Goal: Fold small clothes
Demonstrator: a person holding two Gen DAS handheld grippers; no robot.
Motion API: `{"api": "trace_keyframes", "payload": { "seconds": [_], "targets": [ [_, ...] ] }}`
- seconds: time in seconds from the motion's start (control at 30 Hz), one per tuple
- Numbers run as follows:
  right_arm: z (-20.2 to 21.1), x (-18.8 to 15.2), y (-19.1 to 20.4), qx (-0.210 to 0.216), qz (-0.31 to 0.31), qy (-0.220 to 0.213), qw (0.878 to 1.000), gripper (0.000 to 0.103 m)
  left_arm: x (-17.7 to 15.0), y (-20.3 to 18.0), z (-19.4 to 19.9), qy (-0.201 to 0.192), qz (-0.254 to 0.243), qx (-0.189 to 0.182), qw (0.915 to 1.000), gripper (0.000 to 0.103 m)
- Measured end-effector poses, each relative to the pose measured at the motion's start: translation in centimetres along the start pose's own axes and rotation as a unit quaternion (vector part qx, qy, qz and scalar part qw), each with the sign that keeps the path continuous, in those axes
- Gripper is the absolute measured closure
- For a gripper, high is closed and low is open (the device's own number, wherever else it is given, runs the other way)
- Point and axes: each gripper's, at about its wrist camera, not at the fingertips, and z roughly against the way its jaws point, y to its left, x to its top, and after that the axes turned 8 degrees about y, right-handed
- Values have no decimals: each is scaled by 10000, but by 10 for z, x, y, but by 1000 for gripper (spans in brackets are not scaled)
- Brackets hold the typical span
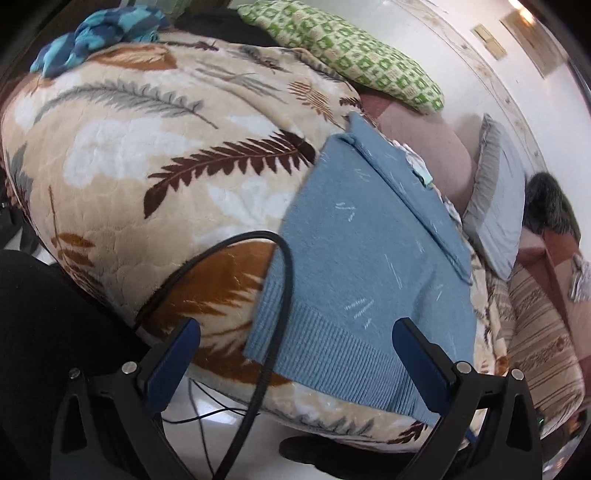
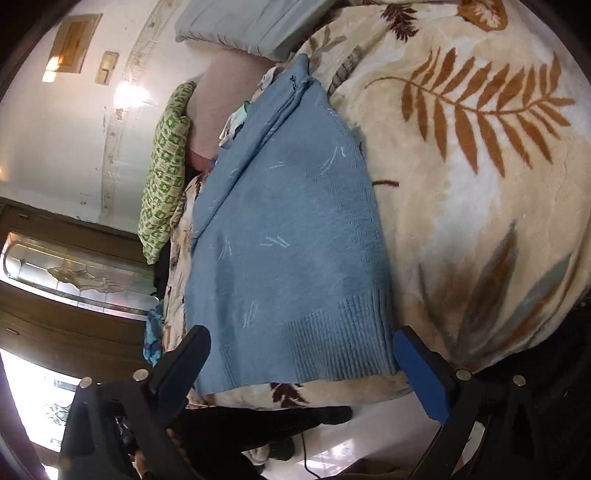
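A light blue knit sweater lies flat on a leaf-patterned blanket, its ribbed hem at the near bed edge and one side folded over. My left gripper is open and empty, hovering just above the hem. The sweater also shows in the right wrist view, lying on the blanket. My right gripper is open and empty over the ribbed hem. A black cable hangs between the left fingers.
A green patterned pillow and a grey pillow lie at the bed's far side by a pink headboard. A blue-turquoise cloth sits far left. Small pale clothes lie beyond the sweater. White floor lies below.
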Motion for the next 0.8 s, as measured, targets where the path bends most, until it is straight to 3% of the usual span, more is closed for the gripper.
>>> {"api": "trace_keyframes", "payload": {
  "seconds": [0.17, 0.6, 0.67, 0.8],
  "targets": [
    [-8, 0, -7, 55, -3, 100, 9999, 12, 10, 10, -11, 159, 196, -164, 9995, 16],
    [-13, -3, -19, 137, -108, 84, 9998, 12, 19, 25, -32, 753, 615, -523, 9939, 17],
    [-14, -3, -19, 148, -96, 96, 9998, 12, 20, 24, -36, 885, 597, -629, 9923, 36],
    [-16, -3, -24, 193, -174, 113, 9996, 19, 20, 21, -41, 996, 477, -526, 9925, 57]
  ]
}}
